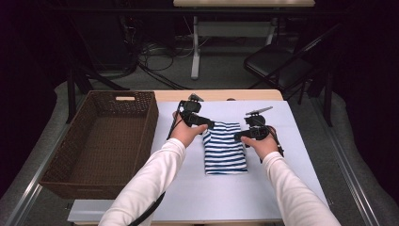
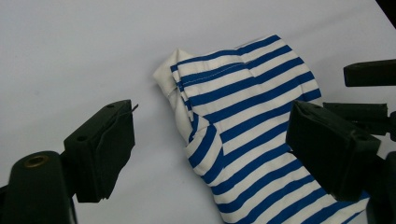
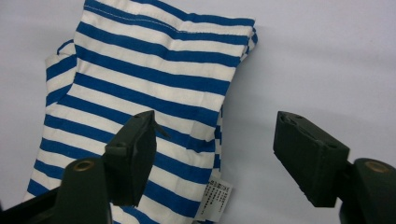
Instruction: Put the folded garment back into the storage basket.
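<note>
At the desk, covered in a pale sheet, we bring both tongs to the far end of a folded blue-and-white striped garment, which lies flat near the middle of the surface, to the right of an empty brown wicker basket.

Our left tongs stand spread at the garment's far left corner. In the left gripper view, one jaw sits over bare sheet and the other over the stripes, with the folded corner between them and no pad pressing on cloth. Our right tongs are likewise spread at the far right edge. In the right gripper view, one jaw hovers over the stripes and the other over the sheet, with the garment's side edge and its small white care label lying between. Neither pair pinches anything yet.

We judge the cloth light, soft and limp: several layers of thin knit that will sag and slide apart unless every layer is caught together. The best hold looks to be the two far corners, low at the desk, so that each pair bites the whole stack rather than the top ply. Lifted unevenly, the fold would likely spill open.
</note>
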### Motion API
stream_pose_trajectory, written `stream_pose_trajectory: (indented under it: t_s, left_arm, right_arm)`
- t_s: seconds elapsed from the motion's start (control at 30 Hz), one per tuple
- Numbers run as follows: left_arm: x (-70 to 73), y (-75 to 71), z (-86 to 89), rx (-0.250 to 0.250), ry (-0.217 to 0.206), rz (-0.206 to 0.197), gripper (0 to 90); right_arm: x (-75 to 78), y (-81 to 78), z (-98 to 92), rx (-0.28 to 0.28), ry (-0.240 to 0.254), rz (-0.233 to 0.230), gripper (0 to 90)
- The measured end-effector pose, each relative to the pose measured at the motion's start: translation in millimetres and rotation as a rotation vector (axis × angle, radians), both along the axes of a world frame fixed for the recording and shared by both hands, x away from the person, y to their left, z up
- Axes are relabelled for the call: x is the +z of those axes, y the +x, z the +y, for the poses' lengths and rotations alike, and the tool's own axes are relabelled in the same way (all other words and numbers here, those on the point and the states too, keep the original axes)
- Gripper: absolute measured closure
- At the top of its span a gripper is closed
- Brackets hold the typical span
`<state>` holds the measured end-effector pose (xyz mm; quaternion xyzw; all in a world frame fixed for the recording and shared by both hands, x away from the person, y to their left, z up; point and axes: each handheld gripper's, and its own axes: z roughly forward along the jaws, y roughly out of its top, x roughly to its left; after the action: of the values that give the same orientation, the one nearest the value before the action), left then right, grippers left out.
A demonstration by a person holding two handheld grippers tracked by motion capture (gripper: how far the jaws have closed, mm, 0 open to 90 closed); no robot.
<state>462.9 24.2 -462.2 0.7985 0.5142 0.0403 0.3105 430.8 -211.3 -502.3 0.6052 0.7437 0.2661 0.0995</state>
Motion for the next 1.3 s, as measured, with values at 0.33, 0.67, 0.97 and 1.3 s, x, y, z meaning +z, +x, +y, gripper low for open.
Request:
stream_pose_trajectory:
  t_s: [0.33,0.67,0.97,1.3]
  left_arm:
    - [-15.9,12.8,0.2,0.048,-0.013,0.041,15.9]
    - [-27.0,20.8,2.7,0.066,-0.024,0.062,23.9]
    - [-36.0,24.5,-0.3,0.074,-0.025,0.094,25.5]
    - [-46.6,27.3,-5.5,0.084,-0.021,0.148,31.5]
  right_arm:
    - [-2.9,1.8,0.6,-0.003,0.007,-0.001,36.4]
    - [-7.8,4.4,3.1,0.009,-0.002,0.021,36.0]
    - [-11.8,6.4,5.5,0.004,-0.007,0.031,40.2]
    - [-14.0,7.3,1.9,-0.007,0.003,0.052,45.7]
